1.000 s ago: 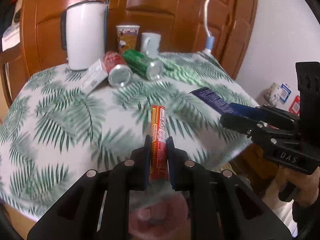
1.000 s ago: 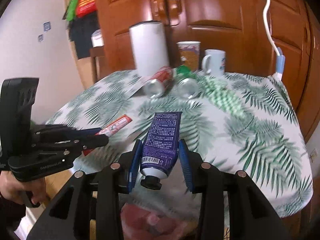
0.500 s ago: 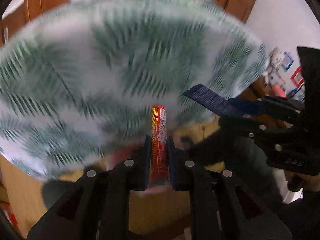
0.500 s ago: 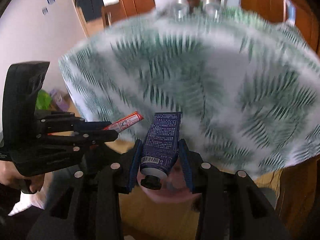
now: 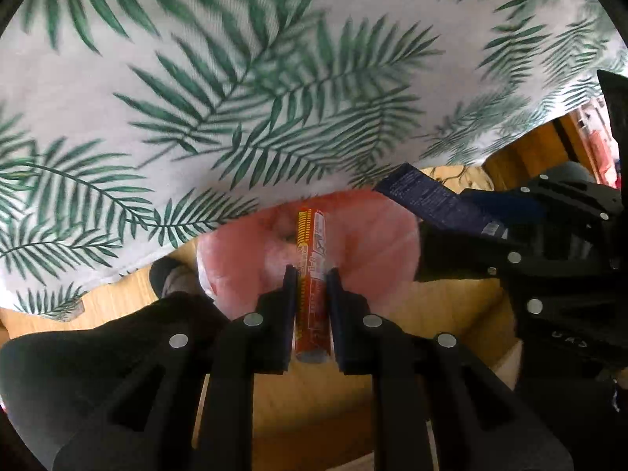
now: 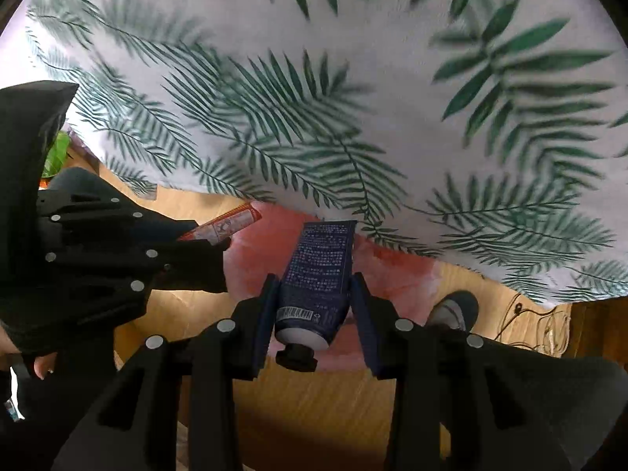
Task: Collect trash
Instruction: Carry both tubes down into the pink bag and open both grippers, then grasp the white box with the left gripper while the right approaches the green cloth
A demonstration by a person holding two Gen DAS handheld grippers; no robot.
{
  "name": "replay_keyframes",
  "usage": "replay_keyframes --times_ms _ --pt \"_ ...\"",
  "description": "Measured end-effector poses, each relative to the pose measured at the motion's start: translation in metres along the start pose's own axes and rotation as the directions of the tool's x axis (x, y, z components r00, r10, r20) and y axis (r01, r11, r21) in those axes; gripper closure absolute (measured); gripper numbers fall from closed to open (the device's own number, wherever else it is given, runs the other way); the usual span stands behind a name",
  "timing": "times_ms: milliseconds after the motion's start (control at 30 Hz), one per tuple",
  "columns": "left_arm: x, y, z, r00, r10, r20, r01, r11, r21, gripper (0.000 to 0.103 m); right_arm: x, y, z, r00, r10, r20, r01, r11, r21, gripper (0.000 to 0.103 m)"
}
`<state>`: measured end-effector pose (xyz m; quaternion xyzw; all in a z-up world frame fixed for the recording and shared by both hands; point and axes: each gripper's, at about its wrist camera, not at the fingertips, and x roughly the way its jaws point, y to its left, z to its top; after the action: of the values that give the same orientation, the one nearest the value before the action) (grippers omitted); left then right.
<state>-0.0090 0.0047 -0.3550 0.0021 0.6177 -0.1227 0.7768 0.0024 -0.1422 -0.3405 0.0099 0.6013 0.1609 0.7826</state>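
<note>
My left gripper [image 5: 311,274] is shut on a red and orange tube [image 5: 312,271] and holds it above a pink trash bag [image 5: 243,251] on the floor. My right gripper [image 6: 314,282] is shut on a dark blue tube [image 6: 320,271], cap toward the camera, also above the pink bag [image 6: 392,278]. The right gripper shows in the left wrist view [image 5: 463,235] with the blue tube [image 5: 431,200]. The left gripper with the red tube [image 6: 223,225] shows at the left of the right wrist view.
The table's hanging palm-leaf cloth [image 5: 235,98] fills the upper part of both views, its edge just beyond the bag. The floor [image 6: 314,404] is wood. A person's dark shoe [image 6: 455,310] and leg stand next to the bag. Cables [image 6: 526,314] lie at the right.
Both grippers have tilted down from the tabletop to the floor below its edge, each still holding its tube. The pink bag has come into full view under them.
</note>
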Motion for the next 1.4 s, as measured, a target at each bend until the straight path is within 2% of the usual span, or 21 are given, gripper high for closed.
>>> replay_keyframes --times_ms 33,100,167,233,300,367,400,500,567,633,700,900,967,1067,1133,1167,1200,1267,1300,1367,1400 --pt "0.004 0.002 0.002 1.0 0.008 -0.008 -0.008 1.0 -0.001 0.084 0.01 0.0 0.001 1.0 -0.005 -0.019 0.005 1.0 -0.007 0.066" --pt "0.015 0.006 0.003 0.999 0.032 -0.024 -0.032 0.999 -0.001 0.071 0.027 -0.003 0.002 0.999 -0.01 -0.044 0.01 1.0 -0.006 0.065" --pt "0.025 0.012 0.004 0.999 0.038 -0.037 -0.039 0.999 -0.02 0.069 0.044 -0.006 0.0 0.997 -0.019 -0.068 0.019 1.0 -0.008 0.065" --pt "0.031 0.016 0.006 0.998 0.047 -0.047 -0.049 0.998 -0.032 0.063 0.052 -0.01 0.0 0.997 -0.016 -0.077 0.016 1.0 -0.007 0.058" --pt "0.033 0.021 0.006 0.997 0.052 -0.048 -0.054 0.998 -0.038 0.055 0.052 -0.013 0.0 0.997 -0.02 -0.073 0.02 1.0 -0.002 0.04" --pt "0.029 0.023 0.005 0.998 0.051 -0.043 -0.053 0.998 -0.038 0.048 0.047 -0.015 0.0 0.998 -0.015 -0.059 0.015 1.0 0.003 0.032" --pt "0.026 0.022 0.006 0.998 0.055 -0.037 -0.056 0.998 -0.037 0.043 0.042 -0.015 -0.001 0.999 -0.016 -0.048 0.017 1.0 0.005 0.027" --pt "0.018 0.019 0.008 0.999 0.048 -0.016 -0.049 0.998 -0.036 0.037 0.017 -0.014 -0.003 1.0 -0.02 0.015 0.02 1.0 0.004 0.014" --pt "0.006 0.017 0.004 0.999 0.051 0.002 -0.05 0.998 -0.035 0.032 -0.006 -0.012 -0.006 0.996 -0.055 0.072 0.054 0.999 0.005 0.006" --pt "-0.007 0.011 0.0 0.999 0.029 0.017 -0.029 0.999 -0.031 0.028 -0.025 -0.01 -0.009 0.991 -0.07 0.111 0.069 0.998 0.005 0.005" --pt "-0.026 0.007 -0.005 0.998 0.056 0.035 -0.055 0.998 -0.016 0.024 -0.042 -0.01 -0.011 0.988 -0.086 0.131 0.085 0.996 0.01 0.005" --pt "-0.101 -0.012 -0.004 0.99 0.066 0.122 -0.071 0.997 0.04 0.021 -0.104 -0.002 -0.014 0.961 -0.126 0.245 0.134 0.991 -0.013 0.005" --pt "-0.141 -0.017 0.003 0.976 0.074 0.204 -0.086 0.995 0.052 0.021 -0.134 0.001 -0.007 0.945 -0.124 0.302 0.136 0.99 -0.022 0.005" --pt "-0.193 -0.021 0.018 0.942 0.081 0.325 -0.106 0.993 0.058 0.021 -0.178 0.007 0.008 0.913 -0.122 0.389 0.142 0.99 -0.023 0.005" --pt "-0.232 -0.017 0.035 0.906 0.088 0.413 -0.116 0.992 0.042 0.02 -0.206 0.009 0.021 0.888 -0.133 0.439 0.16 0.987 -0.025 0.005" --pt "-0.247 -0.015 0.042 0.89 0.087 0.448 -0.117 0.992 0.04 0.016 -0.222 0.011 0.029 0.87 -0.14 0.472 0.173 0.984 -0.028 0.005" --pt "-0.261 -0.013 0.051 0.871 0.092 0.482 -0.127 0.991 0.041 0.008 -0.231 0.012 0.036 0.859 -0.149 0.49 0.187 0.982 -0.029 0.005" --pt "-0.283 -0.011 0.076 0.827 0.149 0.542 -0.199 0.979 0.035 0.006 -0.253 0.012 0.058 0.828 -0.169 0.535 0.224 0.974 -0.04 0.005" --pt "-0.288 -0.01 0.09 0.815 0.157 0.558 -0.216 0.975 0.042 0.006 -0.258 0.01 0.067 0.815 -0.192 0.546 0.253 0.967 -0.037 0.005" --pt "-0.293 -0.005 0.113 0.806 0.185 0.562 -0.249 0.968 0.038 0.006 -0.273 0.001 0.093 0.797 -0.224 0.561 0.29 0.957 -0.031 0.005" --pt "-0.295 -0.003 0.125 0.801 0.196 0.566 -0.259 0.965 0.031 0.006 -0.276 -0.003 0.102 0.794 -0.223 0.565 0.291 0.956 -0.032 0.005"
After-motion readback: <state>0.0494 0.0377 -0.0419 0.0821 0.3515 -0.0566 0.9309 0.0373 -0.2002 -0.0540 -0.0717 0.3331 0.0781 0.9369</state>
